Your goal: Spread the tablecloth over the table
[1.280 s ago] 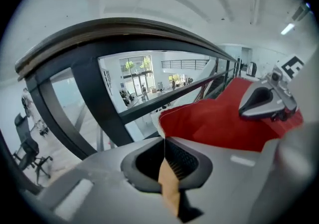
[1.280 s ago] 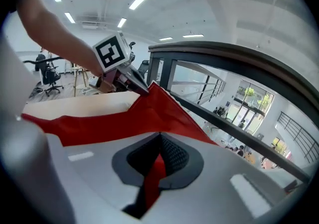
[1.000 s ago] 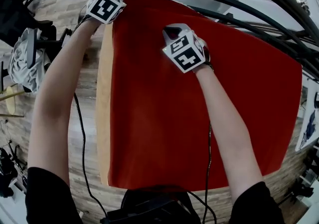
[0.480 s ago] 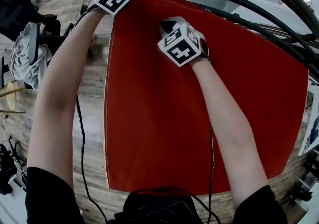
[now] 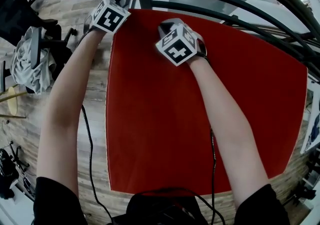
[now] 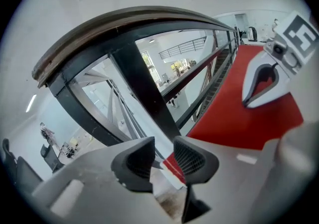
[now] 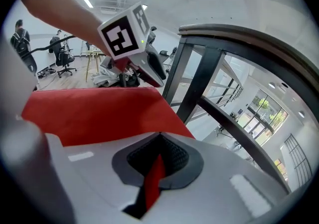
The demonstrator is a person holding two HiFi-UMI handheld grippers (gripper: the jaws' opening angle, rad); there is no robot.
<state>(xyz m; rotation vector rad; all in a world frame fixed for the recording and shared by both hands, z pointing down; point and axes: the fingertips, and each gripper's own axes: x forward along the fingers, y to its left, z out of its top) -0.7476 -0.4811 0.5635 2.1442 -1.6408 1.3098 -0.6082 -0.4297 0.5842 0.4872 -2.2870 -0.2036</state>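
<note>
Right gripper pinches the tablecloth at its far edge — left gripper has just been opening, corner loose between its jaws

Tablecloth lying flat, railing behind its far edge, draped chair to its left

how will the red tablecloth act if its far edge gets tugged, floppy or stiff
Probably floppy: a thin fold of the tablecloth sits pinched in the right gripper. Likely light and apt to slide, since it lies smooth and flat.
</note>
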